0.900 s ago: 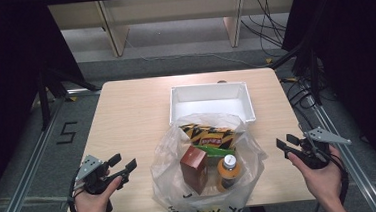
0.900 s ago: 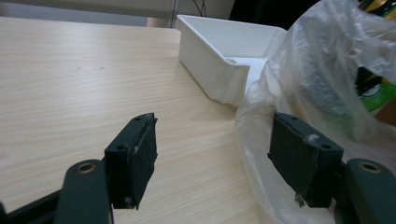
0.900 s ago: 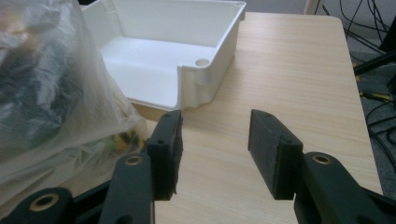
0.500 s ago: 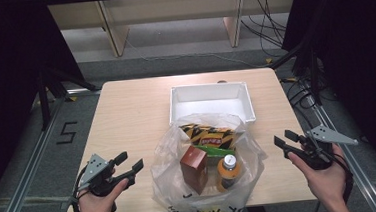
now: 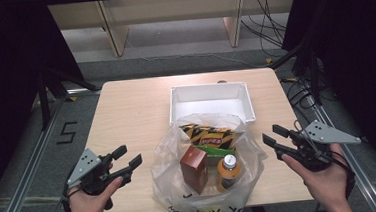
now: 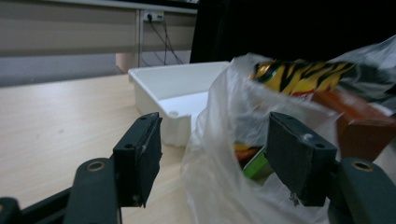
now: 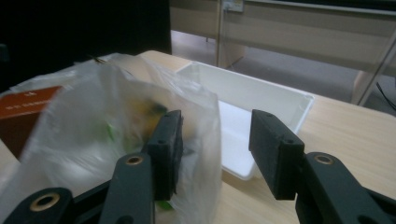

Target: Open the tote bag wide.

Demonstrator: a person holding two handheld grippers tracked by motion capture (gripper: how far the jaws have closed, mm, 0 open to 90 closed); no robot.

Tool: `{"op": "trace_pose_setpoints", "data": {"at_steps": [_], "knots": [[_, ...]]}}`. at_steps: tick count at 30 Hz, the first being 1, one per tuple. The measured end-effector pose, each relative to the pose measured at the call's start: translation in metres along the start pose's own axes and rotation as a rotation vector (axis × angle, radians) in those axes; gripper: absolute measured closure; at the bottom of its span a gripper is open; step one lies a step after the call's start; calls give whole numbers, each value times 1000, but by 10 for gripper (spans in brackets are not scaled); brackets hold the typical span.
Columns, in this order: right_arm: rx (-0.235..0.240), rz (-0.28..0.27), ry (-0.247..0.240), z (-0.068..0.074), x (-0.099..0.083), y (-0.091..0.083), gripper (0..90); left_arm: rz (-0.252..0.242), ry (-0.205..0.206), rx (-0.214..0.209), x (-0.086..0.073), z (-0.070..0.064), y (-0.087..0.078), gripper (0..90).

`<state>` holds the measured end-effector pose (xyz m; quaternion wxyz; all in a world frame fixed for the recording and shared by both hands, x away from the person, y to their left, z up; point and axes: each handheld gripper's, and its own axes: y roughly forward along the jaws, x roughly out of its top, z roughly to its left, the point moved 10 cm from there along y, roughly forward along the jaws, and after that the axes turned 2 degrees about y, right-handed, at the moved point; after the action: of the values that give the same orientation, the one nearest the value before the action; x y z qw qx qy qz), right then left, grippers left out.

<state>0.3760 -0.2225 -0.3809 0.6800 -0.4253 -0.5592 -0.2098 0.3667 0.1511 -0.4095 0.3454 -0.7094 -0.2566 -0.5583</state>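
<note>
Grey floor and dark curtains ring a pale wooden table (image 5: pixel 126 115).

High view: a clear plastic bag (image 5: pixel 209 184) lies at the table's near edge, centred, mouth toward the far side. Inside are a striped snack pack (image 5: pixel 209 134), a brown box (image 5: pixel 194 168) and an orange bottle (image 5: pixel 228 172). A white tray (image 5: pixel 210 100) sits just beyond the bag's mouth, empty. Left gripper (image 5: pixel 125 160) hangs off the near left corner, jaws spread, aimed at the bag's left flank. Right gripper (image 5: pixel 274 136) is by the near right edge, jaws spread, aimed at the bag's right flank. Both are near the bag and apart from it; the right looks slightly closer.

Left gripper view: the bag (image 6: pixel 219 154) bulges between and just beyond the spread jaws, snack pack (image 6: pixel 303 74) high on the right, box (image 6: pixel 359 126) behind it, tray (image 6: pixel 163 88) farther off.

Right gripper view: the bag (image 7: pixel 121 121) sits ahead of the left jaw, box (image 7: pixel 28 112) at far left, tray (image 7: pixel 261 102) through the gap.

Judgement: the bag lies between the two grippers, its long axis running near to far, so each closes inward on the film from its own side.
</note>
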Motion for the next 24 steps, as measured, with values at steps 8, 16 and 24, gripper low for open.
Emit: {"op": "trace_pose_setpoints", "data": {"at_steps": [8,16,24], "knots": [[44,-19,5,13,15,4,560,9,-4,-78,10,-23,5,364],[75,-34,46,24,29,2,582,36,7,-151,17,-50,15,355],[120,-21,35,38,34,5,550,90,46,-193,5,-68,26,318]]}}
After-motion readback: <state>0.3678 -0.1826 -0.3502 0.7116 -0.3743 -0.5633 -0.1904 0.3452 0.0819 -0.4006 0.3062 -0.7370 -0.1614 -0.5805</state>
